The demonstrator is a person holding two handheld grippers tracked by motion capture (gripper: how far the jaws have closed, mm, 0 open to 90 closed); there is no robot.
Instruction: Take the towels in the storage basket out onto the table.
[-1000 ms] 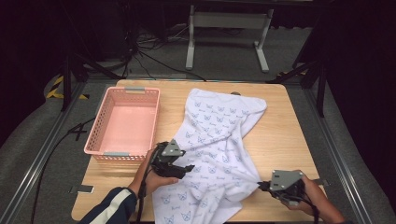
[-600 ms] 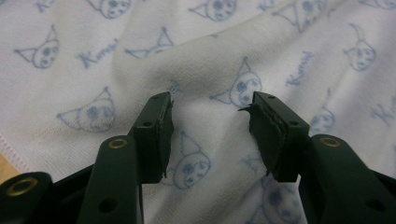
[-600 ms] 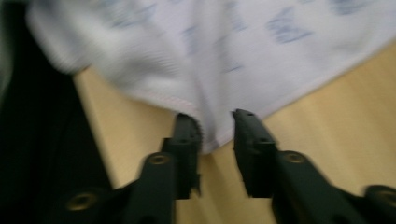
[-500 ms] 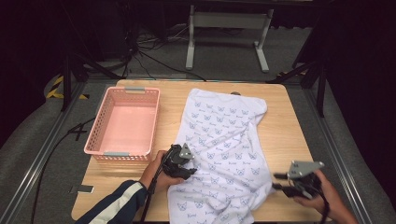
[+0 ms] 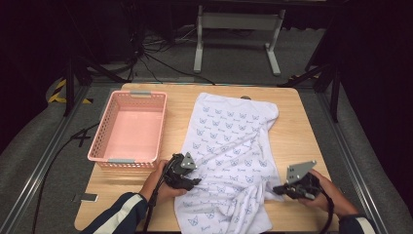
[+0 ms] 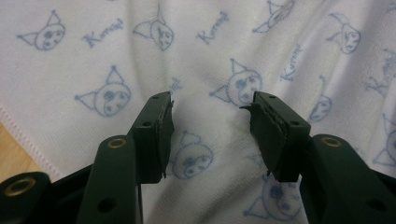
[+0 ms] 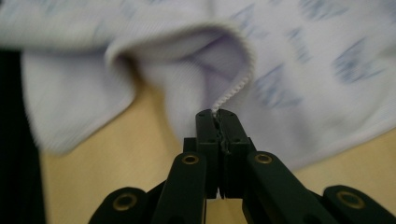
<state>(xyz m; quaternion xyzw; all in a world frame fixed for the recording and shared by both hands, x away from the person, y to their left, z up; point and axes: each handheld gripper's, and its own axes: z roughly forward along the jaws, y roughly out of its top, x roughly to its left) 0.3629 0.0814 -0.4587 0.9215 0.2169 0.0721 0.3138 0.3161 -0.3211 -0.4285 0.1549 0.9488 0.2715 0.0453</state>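
From the high view, a white towel (image 5: 229, 161) printed with blue cat faces lies on the wooden table (image 5: 297, 126). Its long axis runs from the far right corner toward the near edge, slanting slightly left, and its near end is bunched into folds. A pink basket (image 5: 130, 127) stands just beside it on the left. The left gripper (image 5: 187, 176) rests at the towel's left hem, and the right gripper (image 5: 280, 189) meets the right hem.

In the left gripper view, the fingers (image 6: 156, 135) stand half apart over flat towel (image 6: 210, 60), clamping nothing; the pink-stitched hem runs diagonally at lower left.

In the right gripper view, the fingers (image 7: 208, 133) are pressed together on the towel's corded edge (image 7: 233, 91), having just closed, with the cloth curling up beyond them.
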